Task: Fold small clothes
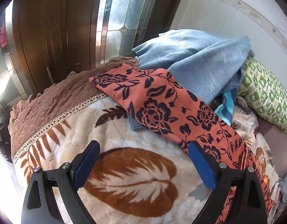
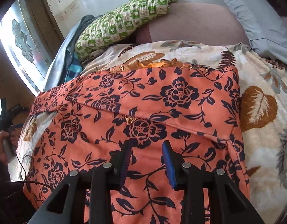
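Observation:
An orange garment with a dark floral print (image 2: 143, 102) lies spread and partly folded on the leaf-patterned blanket (image 2: 264, 149). My right gripper (image 2: 147, 142) hovers over its near part. The jaws stand partly apart, and only flat cloth shows below the gap, with nothing pinched. In the left wrist view the same garment (image 1: 162, 102) runs diagonally from the middle to the lower right. My left gripper (image 1: 143, 144) is wide open over the bare blanket (image 1: 124, 177), and its right finger (image 1: 201, 166) overlaps the garment's edge.
A light blue sweater (image 1: 195, 59) and a teal striped cloth (image 1: 225, 108) are piled behind the garment. A green patterned pillow (image 2: 121, 24) and a grey-blue pillow (image 2: 255, 15) lie at the bed's head. A wooden door (image 1: 50, 28) stands beyond the bed, and a person's hand (image 2: 3, 140) is at far left.

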`<state>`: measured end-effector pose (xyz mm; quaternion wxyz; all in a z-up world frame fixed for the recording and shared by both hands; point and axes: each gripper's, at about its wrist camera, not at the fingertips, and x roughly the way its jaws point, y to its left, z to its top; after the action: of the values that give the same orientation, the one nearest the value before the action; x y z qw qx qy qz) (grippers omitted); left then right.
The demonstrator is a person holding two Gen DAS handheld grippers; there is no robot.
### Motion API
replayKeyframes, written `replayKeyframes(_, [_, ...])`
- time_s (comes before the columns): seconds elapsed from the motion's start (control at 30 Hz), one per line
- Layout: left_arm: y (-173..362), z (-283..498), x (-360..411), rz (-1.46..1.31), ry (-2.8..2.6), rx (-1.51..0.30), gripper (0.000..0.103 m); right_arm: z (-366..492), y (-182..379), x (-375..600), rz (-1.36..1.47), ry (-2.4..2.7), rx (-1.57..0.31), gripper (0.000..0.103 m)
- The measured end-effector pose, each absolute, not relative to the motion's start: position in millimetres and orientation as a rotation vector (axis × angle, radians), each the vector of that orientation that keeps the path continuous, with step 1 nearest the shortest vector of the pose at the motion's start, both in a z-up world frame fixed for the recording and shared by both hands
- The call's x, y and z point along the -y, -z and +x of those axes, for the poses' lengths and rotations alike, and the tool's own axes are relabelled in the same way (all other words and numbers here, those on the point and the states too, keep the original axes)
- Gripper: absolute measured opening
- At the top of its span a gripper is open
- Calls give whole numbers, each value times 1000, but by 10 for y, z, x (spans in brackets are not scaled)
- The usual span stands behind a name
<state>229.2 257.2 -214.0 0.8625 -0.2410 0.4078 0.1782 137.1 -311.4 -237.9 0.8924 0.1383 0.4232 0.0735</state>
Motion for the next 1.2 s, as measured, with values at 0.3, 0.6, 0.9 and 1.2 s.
replayKeyframes(0.3, [2300,2863,-3298,-774,-273,-958,96,1626,2293,3019,272,-185,-804,38])
replayKeyframes(0.6, [2660,3098,-3300,-891,-248,-989,55,2060,2555,3543,431,-12,-830,33])
replayKeyframes(0.9, [2535,3009,-3388,-938,-257,-858,34,2183,2730,3529,341,21,-919,33])
replayKeyframes(1.2, [2274,2888,-3250,-912,-223,-776,34,2162,2725,3484,308,34,-900,33])
